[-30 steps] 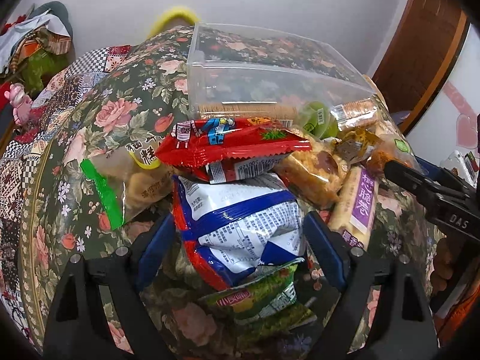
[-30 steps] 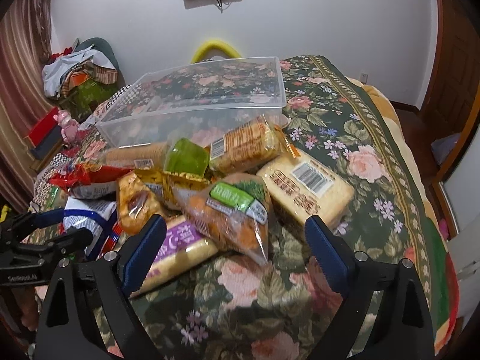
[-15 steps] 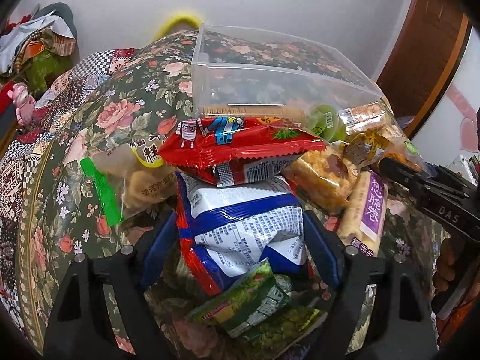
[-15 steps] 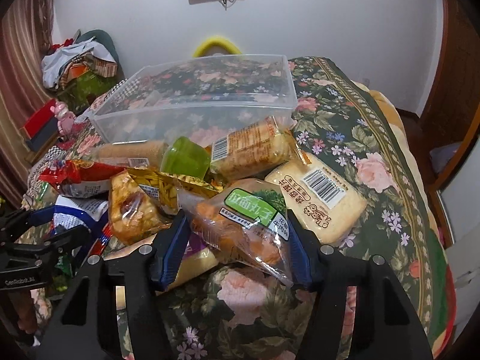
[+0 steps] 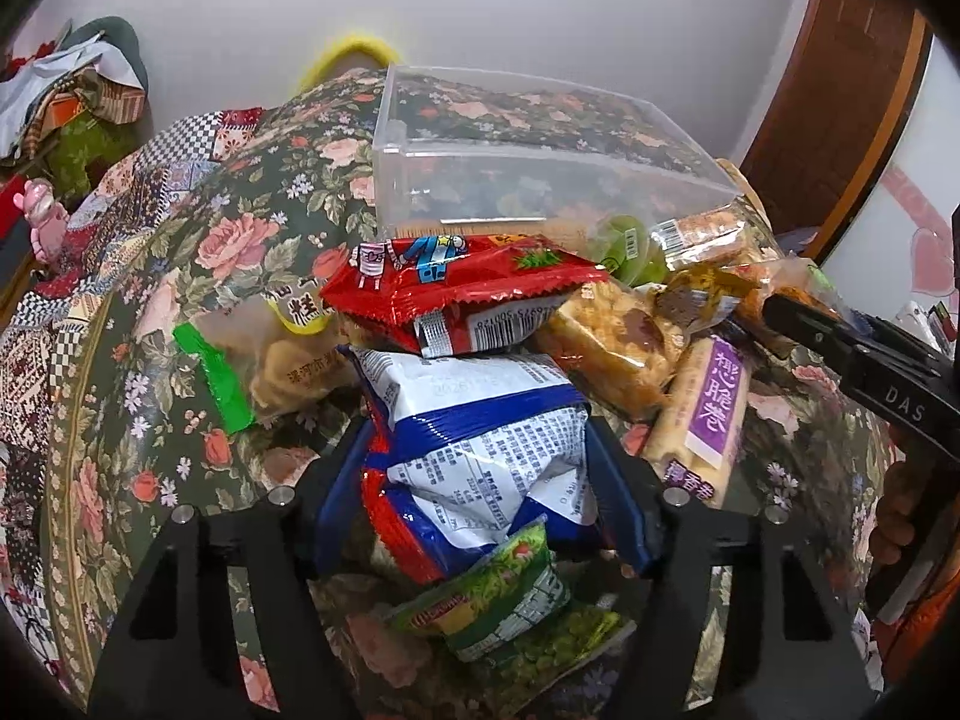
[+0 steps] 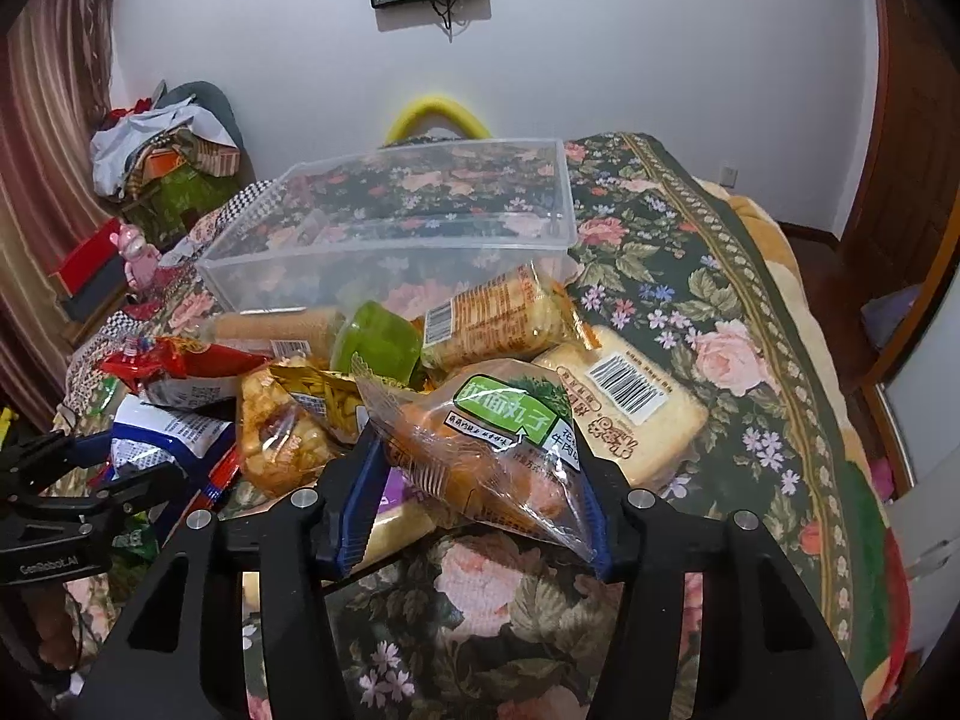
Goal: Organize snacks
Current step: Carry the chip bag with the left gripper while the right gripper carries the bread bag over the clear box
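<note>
The left tongs [image 5: 480,480] pinch a crinkled white, blue and red foil bag [image 5: 480,444], its sides pressed between the blue pads. Just ahead of them a glossy red packet [image 5: 456,288] lies on the heap. The right tongs [image 6: 474,480] squeeze a clear, crackly pouch of orange snacks [image 6: 480,456] with a green label. Beyond both tongs stands a clear rectangular plastic bin [image 6: 396,228], with only the flowered bedspread [image 6: 690,276] showing through it.
</note>
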`<state>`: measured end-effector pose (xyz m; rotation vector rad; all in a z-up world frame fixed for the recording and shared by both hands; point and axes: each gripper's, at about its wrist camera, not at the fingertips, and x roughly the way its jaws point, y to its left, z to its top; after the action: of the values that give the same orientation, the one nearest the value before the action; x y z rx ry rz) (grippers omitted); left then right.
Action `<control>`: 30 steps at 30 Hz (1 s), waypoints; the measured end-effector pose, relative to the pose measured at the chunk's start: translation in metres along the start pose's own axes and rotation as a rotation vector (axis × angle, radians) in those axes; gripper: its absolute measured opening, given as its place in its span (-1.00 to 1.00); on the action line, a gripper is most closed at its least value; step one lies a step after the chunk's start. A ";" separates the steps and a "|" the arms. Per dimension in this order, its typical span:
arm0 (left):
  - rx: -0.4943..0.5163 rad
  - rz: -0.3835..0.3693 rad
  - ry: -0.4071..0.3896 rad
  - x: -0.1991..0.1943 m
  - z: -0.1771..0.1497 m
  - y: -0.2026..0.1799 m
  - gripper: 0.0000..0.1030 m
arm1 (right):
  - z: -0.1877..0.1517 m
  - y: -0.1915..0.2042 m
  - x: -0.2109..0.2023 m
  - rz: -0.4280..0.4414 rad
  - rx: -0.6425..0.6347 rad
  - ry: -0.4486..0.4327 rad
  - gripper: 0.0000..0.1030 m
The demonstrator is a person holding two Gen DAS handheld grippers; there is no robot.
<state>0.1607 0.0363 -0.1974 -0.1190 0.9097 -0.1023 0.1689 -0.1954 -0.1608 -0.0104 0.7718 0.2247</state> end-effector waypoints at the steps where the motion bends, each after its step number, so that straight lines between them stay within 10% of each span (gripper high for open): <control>1: 0.000 -0.001 -0.005 -0.002 0.000 0.000 0.33 | 0.001 0.000 -0.002 -0.001 -0.001 -0.004 -0.01; 30: 0.012 0.007 -0.192 -0.097 0.031 -0.015 0.33 | 0.019 0.011 -0.065 0.026 -0.013 -0.141 -0.01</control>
<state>0.1254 0.0366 -0.1012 -0.1126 0.7181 -0.0884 0.1343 -0.1963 -0.1013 0.0029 0.6305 0.2525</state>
